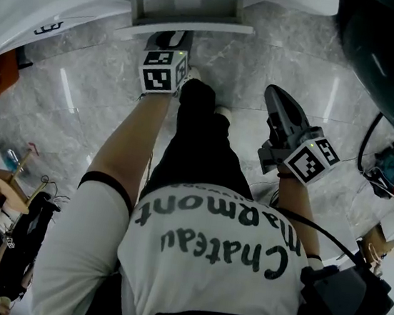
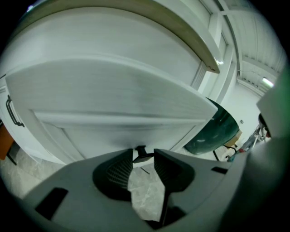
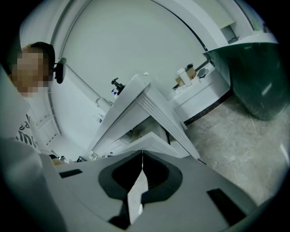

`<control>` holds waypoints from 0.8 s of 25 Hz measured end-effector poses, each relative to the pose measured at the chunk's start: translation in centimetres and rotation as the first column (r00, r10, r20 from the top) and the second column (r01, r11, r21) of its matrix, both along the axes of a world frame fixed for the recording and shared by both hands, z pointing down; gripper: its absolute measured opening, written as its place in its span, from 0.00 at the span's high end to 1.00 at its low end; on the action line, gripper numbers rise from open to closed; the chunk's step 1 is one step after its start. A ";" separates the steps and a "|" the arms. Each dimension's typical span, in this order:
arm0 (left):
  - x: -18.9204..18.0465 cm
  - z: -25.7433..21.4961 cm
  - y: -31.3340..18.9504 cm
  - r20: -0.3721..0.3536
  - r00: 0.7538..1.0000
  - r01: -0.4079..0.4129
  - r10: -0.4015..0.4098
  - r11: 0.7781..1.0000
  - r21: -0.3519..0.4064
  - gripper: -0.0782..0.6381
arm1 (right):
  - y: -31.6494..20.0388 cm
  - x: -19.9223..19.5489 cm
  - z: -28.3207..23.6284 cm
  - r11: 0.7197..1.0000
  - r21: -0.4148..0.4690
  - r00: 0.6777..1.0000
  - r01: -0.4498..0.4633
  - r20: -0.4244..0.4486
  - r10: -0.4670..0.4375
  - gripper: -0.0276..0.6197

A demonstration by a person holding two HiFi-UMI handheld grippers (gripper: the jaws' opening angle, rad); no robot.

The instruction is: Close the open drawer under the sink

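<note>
Head view: the drawer (image 1: 190,21) is sticking out open at the top, with the left gripper (image 1: 170,40) hovering at its front, tips hidden. Left gripper view: its jaws are standing spread either side of a small dark knob (image 2: 141,149), not pinching it. A push landing off-centre is risking a skewed, jammed drawer. Right gripper view: the right gripper (image 3: 142,157) is hanging aside, jaws pressed together and empty. The drawer's inside is unclear.
</note>
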State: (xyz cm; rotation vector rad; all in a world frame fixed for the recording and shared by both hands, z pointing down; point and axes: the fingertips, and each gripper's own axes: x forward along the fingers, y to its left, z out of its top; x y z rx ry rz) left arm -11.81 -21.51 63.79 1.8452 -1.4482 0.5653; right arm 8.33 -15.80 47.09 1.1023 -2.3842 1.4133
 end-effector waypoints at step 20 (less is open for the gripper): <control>-0.1 -0.6 -1.3 -0.001 1.000 0.019 -0.019 0.999 0.032 0.69 | 0.3 -0.4 0.2 0.999 -0.006 0.999 0.035 -0.015 -0.035 0.94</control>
